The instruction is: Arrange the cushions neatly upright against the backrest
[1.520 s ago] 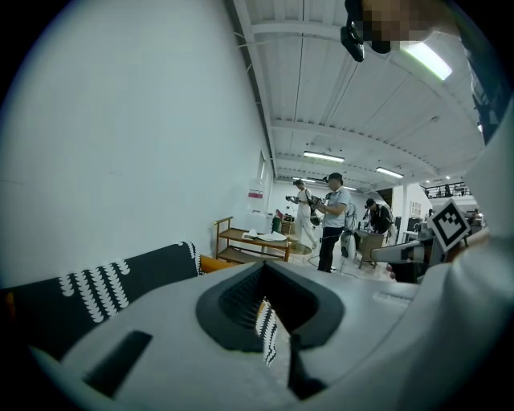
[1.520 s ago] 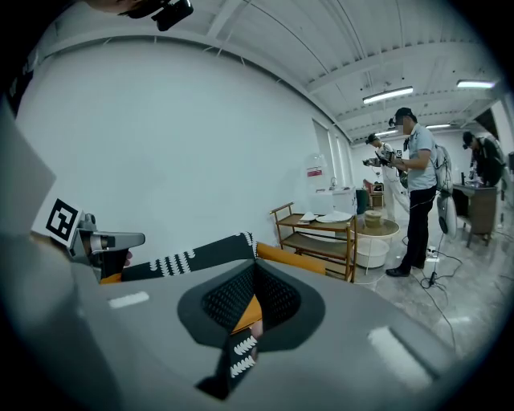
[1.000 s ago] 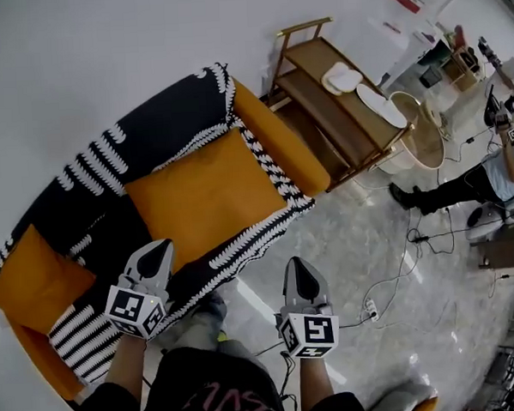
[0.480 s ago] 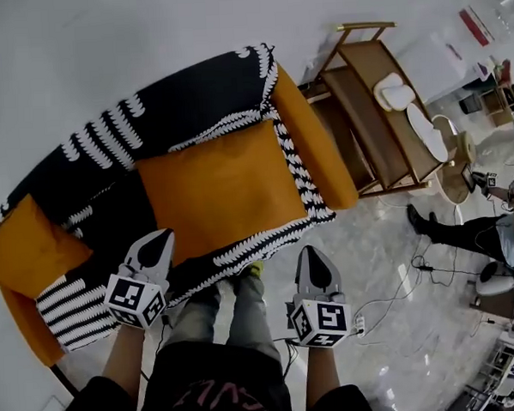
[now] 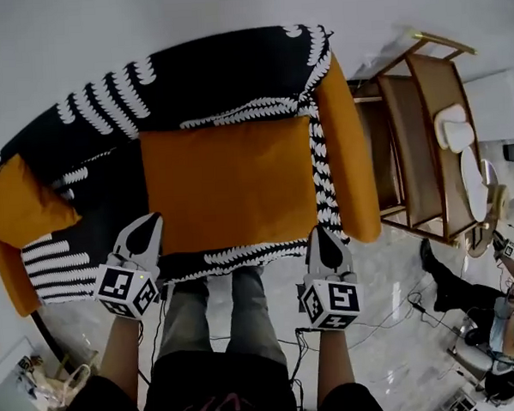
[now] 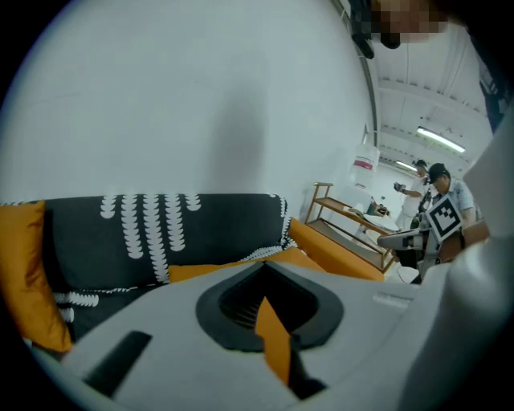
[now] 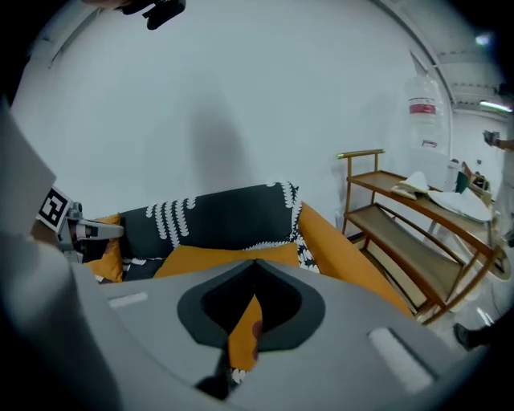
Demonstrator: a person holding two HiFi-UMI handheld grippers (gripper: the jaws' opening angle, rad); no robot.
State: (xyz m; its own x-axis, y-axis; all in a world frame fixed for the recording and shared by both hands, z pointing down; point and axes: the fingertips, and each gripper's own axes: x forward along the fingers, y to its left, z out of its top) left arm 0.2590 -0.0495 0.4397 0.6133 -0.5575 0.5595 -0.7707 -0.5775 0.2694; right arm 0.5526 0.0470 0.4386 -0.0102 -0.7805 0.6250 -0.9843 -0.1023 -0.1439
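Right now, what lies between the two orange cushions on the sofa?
Only the black throw with white stripes lies between the flat cushion and the left cushion; the head view shows it.

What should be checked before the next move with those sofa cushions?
1. Large orange cushion upright against the backrest: not ok, it lies flat on the seat.
2. Smaller orange cushion at the left end neatly upright: cannot tell.
3. Left gripper free to grab: ok, nothing held.
4. Right gripper free to grab: ok, nothing held.
5. Jaws apart, ready to take a cushion: not ok, both pairs are shut.
6. Both grippers near the large cushion's front edge: ok.
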